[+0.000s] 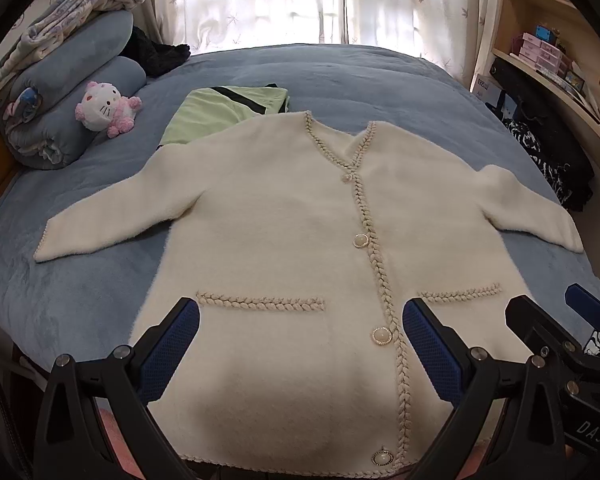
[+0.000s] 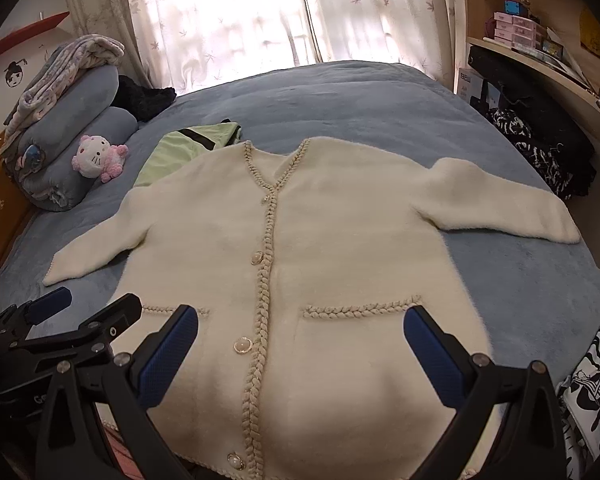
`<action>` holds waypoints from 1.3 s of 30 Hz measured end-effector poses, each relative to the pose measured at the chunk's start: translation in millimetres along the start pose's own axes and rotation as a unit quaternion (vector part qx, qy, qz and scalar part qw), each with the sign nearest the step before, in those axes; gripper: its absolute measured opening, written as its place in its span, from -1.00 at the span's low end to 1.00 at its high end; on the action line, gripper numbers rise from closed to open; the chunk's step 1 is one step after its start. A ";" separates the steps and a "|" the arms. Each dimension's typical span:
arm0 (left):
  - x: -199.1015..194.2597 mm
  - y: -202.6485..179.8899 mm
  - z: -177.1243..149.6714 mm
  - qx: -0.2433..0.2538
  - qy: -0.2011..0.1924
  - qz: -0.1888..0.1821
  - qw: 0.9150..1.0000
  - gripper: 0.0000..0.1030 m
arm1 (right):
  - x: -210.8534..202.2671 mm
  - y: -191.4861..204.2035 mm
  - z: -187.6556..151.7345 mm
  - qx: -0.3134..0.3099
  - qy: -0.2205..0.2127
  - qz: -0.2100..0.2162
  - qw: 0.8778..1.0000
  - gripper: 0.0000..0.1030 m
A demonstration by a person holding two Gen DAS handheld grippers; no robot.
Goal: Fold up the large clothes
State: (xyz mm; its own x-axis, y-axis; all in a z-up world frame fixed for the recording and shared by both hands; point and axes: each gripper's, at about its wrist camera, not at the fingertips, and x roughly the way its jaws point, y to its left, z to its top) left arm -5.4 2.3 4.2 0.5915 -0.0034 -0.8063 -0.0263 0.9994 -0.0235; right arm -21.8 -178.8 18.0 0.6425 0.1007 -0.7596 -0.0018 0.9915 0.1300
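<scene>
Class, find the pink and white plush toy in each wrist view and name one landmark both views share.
Left wrist view: the plush toy sits at upper left, leaning on the rolled blue bedding.
Right wrist view: the plush toy is at left, above mid-height, against the same bedding.
Shared landmark: the folded green garment beyond the white cardigan's shoulder.

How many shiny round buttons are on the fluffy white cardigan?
4, all down the braided front edge of the fluffy cream-white cardigan: a small one at the neckline, one mid-chest, one at pocket level, one at the hem.
</scene>
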 end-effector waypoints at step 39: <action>-1.7 -8.5 0.4 0.006 -0.002 -0.001 1.000 0.95 | -1.2 -13.1 -5.1 0.007 0.002 -0.012 1.000 1.00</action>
State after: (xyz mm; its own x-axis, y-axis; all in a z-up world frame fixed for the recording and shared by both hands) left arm -5.9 -6.1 6.0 0.5949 -0.0046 -0.8038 -0.0156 0.9997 -0.0172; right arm -26.4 -191.5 14.0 0.6396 0.0770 -0.7648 0.0251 0.9923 0.1209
